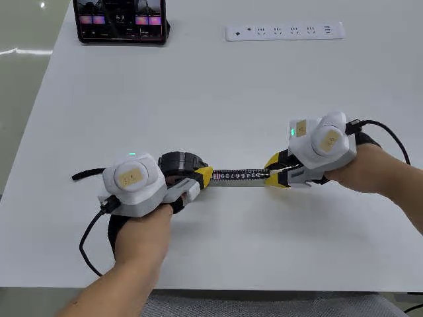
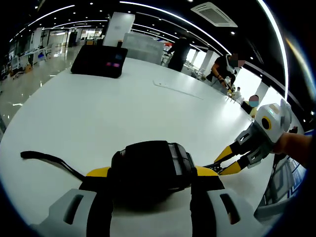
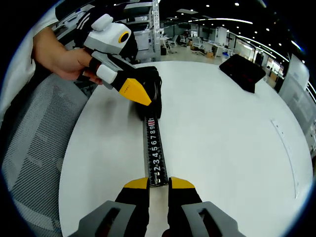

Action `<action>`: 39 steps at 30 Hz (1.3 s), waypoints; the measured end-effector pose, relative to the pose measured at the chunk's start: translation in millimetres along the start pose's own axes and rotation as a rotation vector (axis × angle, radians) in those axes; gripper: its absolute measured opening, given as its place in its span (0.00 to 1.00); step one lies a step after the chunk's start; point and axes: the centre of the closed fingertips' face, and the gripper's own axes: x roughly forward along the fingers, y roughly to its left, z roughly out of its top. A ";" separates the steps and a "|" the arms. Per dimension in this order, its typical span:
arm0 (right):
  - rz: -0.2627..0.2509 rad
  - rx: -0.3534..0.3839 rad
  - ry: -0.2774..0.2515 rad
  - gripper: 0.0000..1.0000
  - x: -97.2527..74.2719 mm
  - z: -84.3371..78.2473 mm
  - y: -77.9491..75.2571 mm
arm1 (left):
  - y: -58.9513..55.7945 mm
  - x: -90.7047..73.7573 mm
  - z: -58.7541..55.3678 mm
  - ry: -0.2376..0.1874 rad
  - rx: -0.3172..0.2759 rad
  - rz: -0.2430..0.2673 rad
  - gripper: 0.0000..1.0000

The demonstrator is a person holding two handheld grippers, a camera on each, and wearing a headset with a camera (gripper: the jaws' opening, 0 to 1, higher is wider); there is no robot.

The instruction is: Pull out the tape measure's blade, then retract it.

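- One tape measure: its black case (image 2: 148,168) sits just over the counter (image 1: 218,86), clamped in the left gripper (image 1: 200,178).
- A short run of blade (image 3: 154,148) is out. Its long axis goes straight from the case to the right gripper (image 3: 158,185), which pinches the blade's end with its jaws narrow.
- Any further pull or return should follow that line.
- Two grippers. Well apart at the far edge lie one tablet (image 1: 120,20) and one power strip (image 1: 284,31).

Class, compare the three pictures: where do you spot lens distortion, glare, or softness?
Head view: straight table edges, even light, glare on the floor at upper left. Left gripper view: fisheye curves the table; the tape measure looms dark, slightly soft. Right gripper view: curved too, yet the blade numerals read sharp.
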 end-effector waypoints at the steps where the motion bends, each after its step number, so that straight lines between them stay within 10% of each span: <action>1: 0.000 0.001 -0.003 0.10 0.9 1.3 -0.1 | 0.0 -0.1 0.1 0.000 -0.001 0.000 0.59; 39: 0.051 0.022 -0.094 0.10 43.5 45.8 4.8 | -0.5 -0.4 0.3 -0.009 0.004 -0.011 0.59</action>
